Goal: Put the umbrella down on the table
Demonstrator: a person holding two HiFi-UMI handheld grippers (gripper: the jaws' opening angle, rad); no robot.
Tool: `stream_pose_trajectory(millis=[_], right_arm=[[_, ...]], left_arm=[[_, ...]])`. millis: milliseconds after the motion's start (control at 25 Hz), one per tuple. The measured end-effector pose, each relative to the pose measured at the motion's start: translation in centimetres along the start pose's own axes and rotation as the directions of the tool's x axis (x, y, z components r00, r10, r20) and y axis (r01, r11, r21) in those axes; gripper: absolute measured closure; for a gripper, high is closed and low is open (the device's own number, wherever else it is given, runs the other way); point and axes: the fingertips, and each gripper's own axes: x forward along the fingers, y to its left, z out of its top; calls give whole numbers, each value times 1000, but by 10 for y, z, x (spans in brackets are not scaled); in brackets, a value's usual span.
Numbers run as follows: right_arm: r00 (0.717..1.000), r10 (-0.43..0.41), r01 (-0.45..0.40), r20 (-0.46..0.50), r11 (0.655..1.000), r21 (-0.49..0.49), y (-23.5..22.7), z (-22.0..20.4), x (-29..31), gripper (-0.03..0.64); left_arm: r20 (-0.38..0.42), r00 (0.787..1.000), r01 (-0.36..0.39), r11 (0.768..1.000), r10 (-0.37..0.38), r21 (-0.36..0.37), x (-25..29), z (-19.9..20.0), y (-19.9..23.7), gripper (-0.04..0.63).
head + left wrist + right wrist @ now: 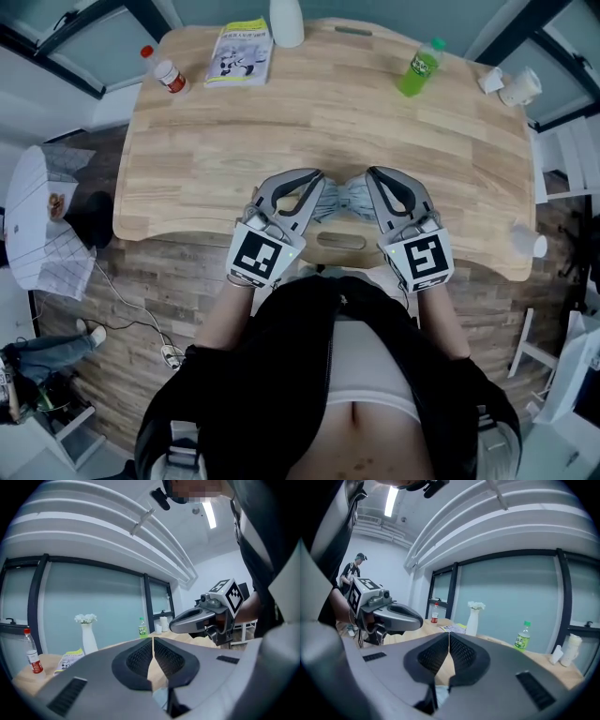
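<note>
table (328,112): wooden top; umbrella at its near edge | umbrella (339,199): folded, pale, spans between both grippers; likely light, with soft slippery cloth over a stiff core; hold it at the ends | left gripper (309,180), right gripper (378,178): jaws closed, cloth pinched low between them
</note>
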Motion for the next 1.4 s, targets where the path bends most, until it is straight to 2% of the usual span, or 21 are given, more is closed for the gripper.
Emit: stream_pose_trajectory(millis=[160, 400, 600, 800, 1080, 1400], right_arm=[[999, -26, 25, 20, 999, 21, 7, 13, -3, 588], [990, -87, 80, 111, 994, 73, 23, 34, -8, 588], [978, -112, 93, 174, 989, 113, 31, 48, -20, 589], [963, -132, 113, 234, 989, 94, 31, 70, -41, 589], [960, -127, 112, 251, 991, 76, 46, 80, -80, 589], [972, -64, 55, 228, 997, 47, 80, 67, -142, 589]], left_arm=[[29, 1000, 4, 1000, -4, 3, -6, 9, -1, 583], [42, 997, 61, 997, -63, 56, -21, 15, -13, 583], [58, 996, 70, 997, -72, 36, -23, 21, -21, 583], [72, 993, 85, 993, -91, 83, -30, 39, -37, 583], [106, 992, 57, 994, -67, 91, -45, 61, -75, 583], [128, 991, 17, 997, -26, 71, -71, 75, -139, 583]])
